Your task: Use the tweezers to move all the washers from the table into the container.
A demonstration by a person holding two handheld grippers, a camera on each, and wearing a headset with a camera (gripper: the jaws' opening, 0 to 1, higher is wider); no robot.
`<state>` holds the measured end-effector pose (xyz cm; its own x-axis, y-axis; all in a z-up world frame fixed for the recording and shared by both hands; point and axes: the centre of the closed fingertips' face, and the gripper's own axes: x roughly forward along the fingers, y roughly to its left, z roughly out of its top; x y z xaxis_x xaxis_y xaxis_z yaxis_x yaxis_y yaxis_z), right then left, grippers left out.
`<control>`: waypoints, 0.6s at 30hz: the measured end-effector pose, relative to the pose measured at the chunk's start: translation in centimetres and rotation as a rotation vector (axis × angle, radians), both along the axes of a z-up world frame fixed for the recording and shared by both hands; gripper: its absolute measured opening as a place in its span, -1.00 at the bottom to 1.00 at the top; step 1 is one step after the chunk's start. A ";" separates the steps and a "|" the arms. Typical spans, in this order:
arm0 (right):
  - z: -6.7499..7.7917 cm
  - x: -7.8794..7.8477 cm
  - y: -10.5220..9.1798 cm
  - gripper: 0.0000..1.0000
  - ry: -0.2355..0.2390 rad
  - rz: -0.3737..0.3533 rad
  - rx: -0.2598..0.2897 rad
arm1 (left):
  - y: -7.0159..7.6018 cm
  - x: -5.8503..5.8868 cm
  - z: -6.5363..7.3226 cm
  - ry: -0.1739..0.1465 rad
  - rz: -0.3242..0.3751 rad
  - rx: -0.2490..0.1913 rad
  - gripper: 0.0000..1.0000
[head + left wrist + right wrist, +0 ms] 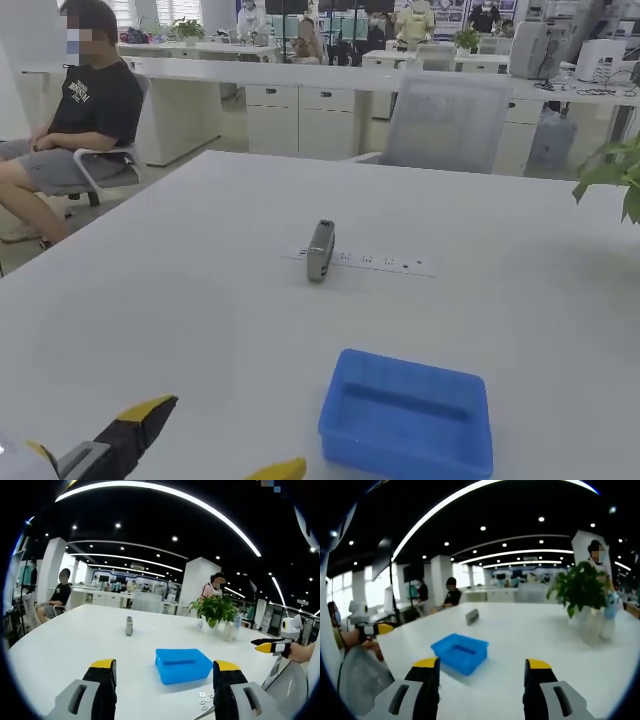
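A blue rectangular container [405, 415] sits open on the white table [200, 300], near the front. In the left gripper view the container [182, 665] lies just ahead of my left gripper [165, 665], whose jaws are open and hold nothing. Several small washers [205, 698] lie on the table beside its right jaw. My right gripper [482, 663] is also open with nothing in it, with the container [460, 652] ahead and to its left. A yellow gripper fingertip [150, 408] pokes in at the bottom left of the head view.
A grey block [320, 250] stands mid-table beside a flush socket strip [375, 262]. A potted plant [582, 587] stands at the table's right end, and an office chair [445, 120] at the far edge. A seated person [85, 110] is far left.
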<state>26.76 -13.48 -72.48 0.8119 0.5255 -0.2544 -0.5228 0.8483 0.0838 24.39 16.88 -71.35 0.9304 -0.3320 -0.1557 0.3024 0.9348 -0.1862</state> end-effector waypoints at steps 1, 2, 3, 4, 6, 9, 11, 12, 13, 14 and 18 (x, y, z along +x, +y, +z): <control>0.0 0.0 0.0 0.32 0.000 0.000 0.001 | 0.0 0.0 0.0 0.001 0.000 0.002 0.60; 0.0 0.0 0.0 0.33 0.000 0.000 0.000 | 0.0 0.0 0.0 0.001 -0.001 0.003 0.60; 0.0 0.0 0.0 0.33 0.000 0.000 0.000 | 0.0 0.0 0.0 0.002 -0.001 0.003 0.60; 0.0 0.0 0.0 0.32 0.000 0.001 0.001 | -0.1 0.0 0.0 0.002 -0.002 0.002 0.60; 0.0 0.0 0.0 0.32 0.000 0.002 0.000 | -0.1 0.0 -0.1 0.004 -0.003 0.005 0.59; 0.0 0.0 0.1 0.32 0.001 0.003 0.001 | -0.1 0.0 -0.1 0.004 -0.004 0.005 0.57; 0.0 0.0 0.0 0.32 0.001 0.003 0.002 | -0.1 -0.1 0.0 0.004 -0.005 0.006 0.56; 0.0 0.0 0.0 0.32 0.003 0.002 0.002 | -0.1 -0.1 0.0 0.006 -0.006 0.005 0.55; 0.0 0.0 0.0 0.32 0.004 0.002 0.003 | -0.2 -0.1 -0.1 0.009 -0.010 0.004 0.55; 0.0 0.0 -0.1 0.31 0.007 -0.001 0.002 | -0.3 -0.1 0.0 0.010 -0.015 0.002 0.55; -0.1 0.0 -0.1 0.29 0.009 -0.004 -0.019 | -0.4 -0.2 -0.2 0.022 -0.026 0.014 0.54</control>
<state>26.76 -13.62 -72.56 0.8115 0.5175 -0.2713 -0.5191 0.8517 0.0721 24.17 16.44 -71.57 0.9177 -0.3538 -0.1809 0.3227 0.9292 -0.1800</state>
